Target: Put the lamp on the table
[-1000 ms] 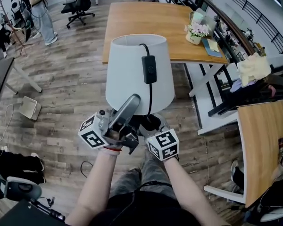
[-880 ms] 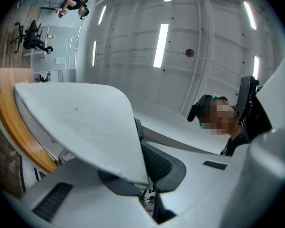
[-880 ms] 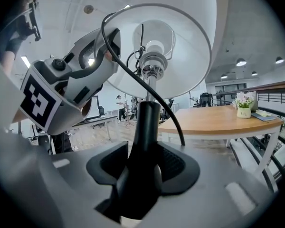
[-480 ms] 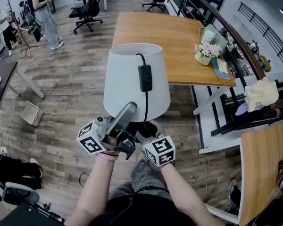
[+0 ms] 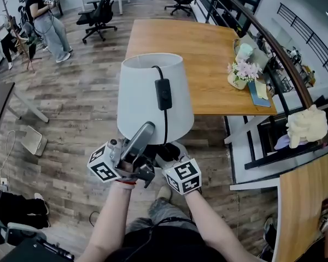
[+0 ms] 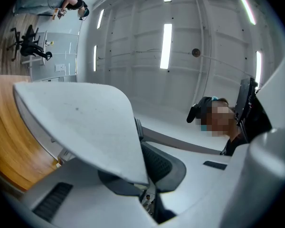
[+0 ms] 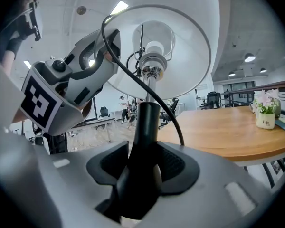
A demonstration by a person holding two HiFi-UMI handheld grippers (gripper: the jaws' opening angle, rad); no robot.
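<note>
**Right gripper [image 7: 141, 167] clamped on the lamp [image 5: 150, 94], short of the table [image 5: 205, 48]**

The right gripper's jaws squeeze the black stem [image 7: 145, 127] low down, with the cord [image 7: 168, 115] curling up past it. The left gripper [image 6: 143, 177] pinches the white shade [image 6: 80, 122] at its lower rim, jaws closed on the edge. In the head view the lamp is at centre frame, carried over the wood floor [image 5: 71, 108], and its shade overlaps the table's near-left corner. The table fills the upper right, with a flower pot [image 5: 240, 76] near its right edge.
</note>
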